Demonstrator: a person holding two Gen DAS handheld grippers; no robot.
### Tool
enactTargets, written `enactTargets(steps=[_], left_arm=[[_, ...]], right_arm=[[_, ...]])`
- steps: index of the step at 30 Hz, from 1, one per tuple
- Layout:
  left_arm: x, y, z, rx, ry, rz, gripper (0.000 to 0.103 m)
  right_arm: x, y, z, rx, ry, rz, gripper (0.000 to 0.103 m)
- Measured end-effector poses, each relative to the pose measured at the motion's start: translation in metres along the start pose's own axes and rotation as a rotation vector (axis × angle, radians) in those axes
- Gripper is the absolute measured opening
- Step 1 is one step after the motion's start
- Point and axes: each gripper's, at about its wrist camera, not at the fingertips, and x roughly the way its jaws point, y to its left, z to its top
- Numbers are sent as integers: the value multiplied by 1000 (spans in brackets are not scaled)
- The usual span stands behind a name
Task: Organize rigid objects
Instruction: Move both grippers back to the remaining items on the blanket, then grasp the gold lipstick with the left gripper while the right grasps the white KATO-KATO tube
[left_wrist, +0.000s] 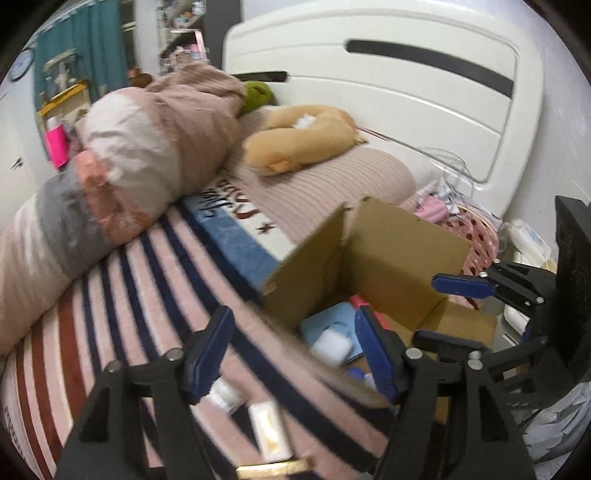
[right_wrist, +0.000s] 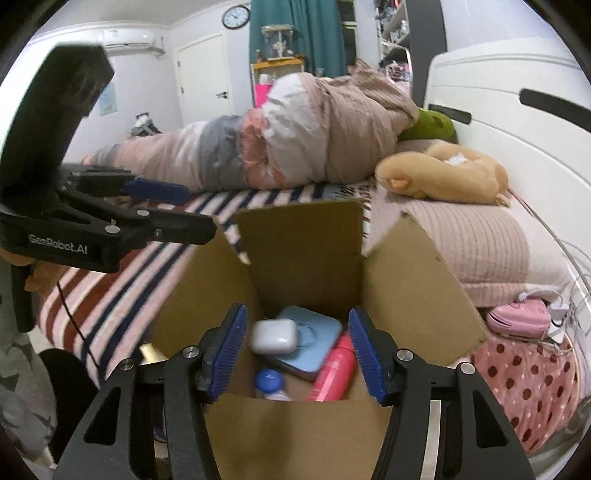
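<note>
An open cardboard box (right_wrist: 306, 243) stands on the striped bed. Inside lie a white case (right_wrist: 273, 336) on a light blue flat box (right_wrist: 314, 347), a pink bottle (right_wrist: 334, 373) and a blue-capped bottle (right_wrist: 269, 382). My right gripper (right_wrist: 297, 354) is open and empty above the box's near edge. My left gripper (left_wrist: 295, 354) is open and empty over the bed, left of the box (left_wrist: 388, 258). Below it lie a small white jar (left_wrist: 225, 393), a gold-and-white packet (left_wrist: 267, 430) and a gold rim (left_wrist: 273, 470). The right gripper also shows in the left wrist view (left_wrist: 454, 310), and the left one in the right wrist view (right_wrist: 177, 208).
A rolled duvet (left_wrist: 122, 158), a tan plush (left_wrist: 299, 136) and a pink-beige pillow (right_wrist: 476, 240) lie on the bed by the white headboard (left_wrist: 406, 74). A pink pouch (right_wrist: 517, 317) and cables sit right of the box. The bed's edge is at the lower left.
</note>
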Motion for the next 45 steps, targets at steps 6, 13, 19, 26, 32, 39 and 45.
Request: enactTargets(steps=[6,13,19,26,32,39,45], left_arm=[[-30,41,-52,-61,-25,72,69],[-24,93,-135,-221,28,149,69],[-2,110,-186,-345,63,111,69],[24,120,-211,-427,80,34,69],[30,130,-212,-453,81,61,69],[37,140,-223,-490,119,105,69],[48,121,-219,-431,145,77,69]], right_arm=[[-11,49,8,-48,-57,127,54],[15,121,-5,-182,38,278,53],[74,151,-48,-245,235,252,50],[136,148,-92,-241,396,132,21],[158,157,-86,9,394,232,17],[166,184,-77,76,368,296,23],[125,156,-75,31,238,47,61]])
